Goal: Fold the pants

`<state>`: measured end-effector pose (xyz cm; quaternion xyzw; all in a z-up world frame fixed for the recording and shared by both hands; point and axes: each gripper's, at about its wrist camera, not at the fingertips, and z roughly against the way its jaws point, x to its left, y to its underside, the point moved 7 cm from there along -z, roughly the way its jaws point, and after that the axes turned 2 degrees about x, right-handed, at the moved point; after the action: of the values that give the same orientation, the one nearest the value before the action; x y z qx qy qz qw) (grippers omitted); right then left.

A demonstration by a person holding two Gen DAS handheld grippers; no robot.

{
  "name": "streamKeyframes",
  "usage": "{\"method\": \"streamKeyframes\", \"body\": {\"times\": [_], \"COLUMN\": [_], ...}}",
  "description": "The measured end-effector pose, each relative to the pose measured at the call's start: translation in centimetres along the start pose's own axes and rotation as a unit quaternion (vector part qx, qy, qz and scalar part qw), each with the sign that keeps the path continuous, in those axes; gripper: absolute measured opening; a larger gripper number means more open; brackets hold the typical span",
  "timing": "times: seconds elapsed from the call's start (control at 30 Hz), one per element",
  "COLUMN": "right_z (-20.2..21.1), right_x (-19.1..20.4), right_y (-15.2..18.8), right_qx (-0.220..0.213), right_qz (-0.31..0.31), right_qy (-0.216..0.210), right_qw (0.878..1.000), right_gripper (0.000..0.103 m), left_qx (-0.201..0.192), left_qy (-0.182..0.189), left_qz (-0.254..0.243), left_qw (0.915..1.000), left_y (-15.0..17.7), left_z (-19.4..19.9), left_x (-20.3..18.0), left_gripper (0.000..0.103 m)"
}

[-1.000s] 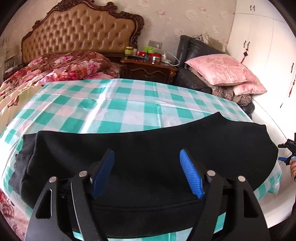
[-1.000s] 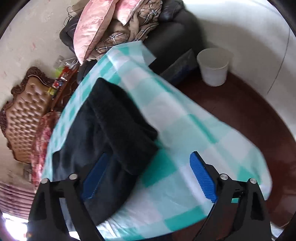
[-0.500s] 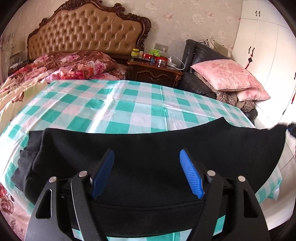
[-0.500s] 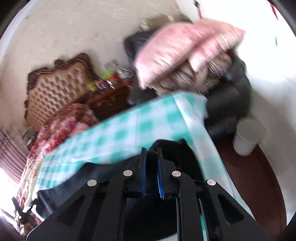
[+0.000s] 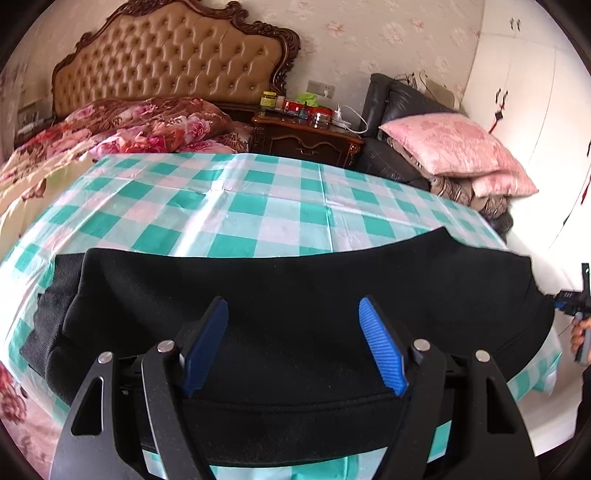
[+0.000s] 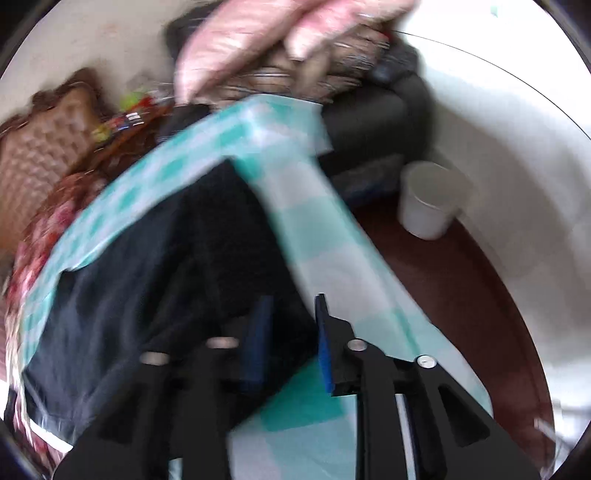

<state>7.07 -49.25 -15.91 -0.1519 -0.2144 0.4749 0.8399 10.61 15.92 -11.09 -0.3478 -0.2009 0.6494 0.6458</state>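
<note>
The black pants point(image 5: 295, 295) lie flat along the near edge of the table point(image 5: 258, 206). The left gripper point(image 5: 293, 343) hovers over them, fingers apart. The right gripper point(image 6: 290, 339), whose jaws have just been opening slightly, pinches the pants' end; the thin bite may slip, or drag the tablecloth point(image 6: 332, 240).

this was a home bedroom. a bed point(image 5: 74, 162) with a tufted tan headboard point(image 5: 173, 62) and a floral quilt point(image 5: 147, 125) stood against flowered wallpaper point(image 5: 388, 33). beside it a dark carved nightstand point(image 5: 306, 140) carried jars and small clutter. pink pillows point(image 5: 450, 144) were heaped on a black leather chair point(image 5: 399, 99), near white wardrobe doors point(image 5: 524, 92). a checked teal cloth point(image 5: 258, 206) covered the tabletop, and a white bin point(image 6: 432, 199) sat on the dark red floor point(image 6: 461, 280).
</note>
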Motion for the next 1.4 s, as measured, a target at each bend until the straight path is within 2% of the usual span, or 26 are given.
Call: {"method": "streamKeyframes", "body": {"times": [0.03,0.1,0.17,0.23,0.3,0.37,0.43,0.47,0.5,0.6,0.67,0.7,0.77,0.83,0.87,0.93,1.07,1.17,1.2,1.23,1.3,1.33,1.37,1.4], "right_z": [0.9,3.1,4.6,4.6,2.8,-1.7,-5.5,-6.1,-6.2,-4.0,-0.8,0.0,0.7,0.4,0.1,-0.3,-0.9,-1.9,-1.9,-2.0,-2.1,-2.1,-2.0,-2.0], "right_x": [-0.4,-0.1,1.5,5.3,9.1,11.9,11.4,10.8,10.0,9.4,8.8,8.6,7.3,5.3,4.1,2.6,2.0,2.3,2.3,2.4,2.6,2.8,2.9,2.9], "right_y": [-0.1,-1.5,-2.9,-4.2,-4.5,-4.5,-5.1,-5.4,-5.9,-6.1,-5.3,-4.9,-3.9,-2.4,-1.7,-1.1,-0.6,-0.8,-0.7,-0.7,-0.7,-0.6,-0.5,-0.5], "right_qx": [-0.006,-0.047,-0.076,-0.087,-0.085,-0.054,-0.029,-0.030,-0.032,-0.055,-0.098,-0.106,-0.097,-0.064,-0.049,-0.044,-0.039,-0.036,-0.036,-0.036,-0.037,-0.037,-0.037,-0.039], "right_qz": [-0.013,-0.011,0.013,0.066,0.138,0.194,0.194,0.178,0.141,0.094,0.087,0.087,0.079,0.065,0.058,0.044,0.039,0.041,0.040,0.040,0.049,0.055,0.063,0.067], "right_qy": [0.001,0.021,0.020,0.001,0.003,0.040,0.088,0.091,0.070,0.052,0.062,0.062,0.064,0.062,0.061,0.064,0.058,0.078,0.082,0.089,0.105,0.112,0.118,0.121], "right_qw": [1.000,0.999,0.997,0.994,0.987,0.979,0.977,0.979,0.987,0.993,0.989,0.989,0.990,0.994,0.995,0.996,0.997,0.995,0.995,0.995,0.993,0.992,0.990,0.990], "right_gripper": [0.021,0.021,0.021,0.021,0.021,0.021,0.021,0.021,0.021,0.021,0.021,0.021,0.022,0.022,0.022,0.023,0.023,0.024,0.024,0.024,0.024,0.024,0.024,0.024], "left_qx": [0.003,0.006,0.009,0.012,0.015,0.028,0.045,0.051,0.056,0.057,0.052,0.048,0.042,0.039,0.040,0.041,0.032,0.033,0.039,0.048,0.042,0.037,0.037,0.045], "left_qy": [0.000,0.007,0.012,0.005,-0.001,-0.001,-0.018,-0.036,-0.056,-0.106,-0.121,-0.126,-0.126,-0.126,-0.124,-0.102,-0.040,-0.018,-0.007,-0.002,-0.028,-0.053,-0.068,-0.077], "left_qz": [-0.002,0.004,0.003,-0.007,-0.020,-0.030,-0.041,-0.042,-0.035,0.060,0.111,0.134,0.190,0.238,0.249,0.279,0.359,0.390,0.394,0.393,0.375,0.345,0.326,0.320], "left_qw": [1.0000,0.9999,0.9999,0.9999,0.9997,0.9991,0.9980,0.9972,0.9962,0.9909,0.9850,0.9817,0.9727,0.9622,0.9597,0.9539,0.9317,0.9203,0.9182,0.9182,0.9255,0.9366,0.9422,0.9434], "left_y": [0.0,0.0,-0.1,0.1,0.5,1.6,2.9,3.4,3.9,5.3,5.8,6.0,6.4,7.1,7.3,7.8,8.2,8.1,8.0,7.9,7.4,6.8,6.4,6.5], "left_z": [-0.2,-0.4,-0.7,-0.8,-0.7,-0.6,-0.6,-0.4,-0.2,1.6,2.8,3.4,4.5,5.3,5.4,5.7,5.4,4.8,4.2,3.6,4.0,4.7,5.0,4.9], "left_x": [-0.1,-0.1,-0.2,-0.3,-0.3,0.0,1.2,2.3,3.7,10.5,13.8,15.3,18.2,20.5,21.0,21.6,22.5,23.0,22.9,22.7,22.4,21.7,21.2,21.0], "left_gripper": [0.073,0.073,0.073,0.073,0.073,0.073,0.073,0.073,0.073,0.073,0.073,0.072,0.072,0.064,0.063,0.062,0.059,0.051,0.043,0.025,0.020,0.020,0.020,0.020]}}
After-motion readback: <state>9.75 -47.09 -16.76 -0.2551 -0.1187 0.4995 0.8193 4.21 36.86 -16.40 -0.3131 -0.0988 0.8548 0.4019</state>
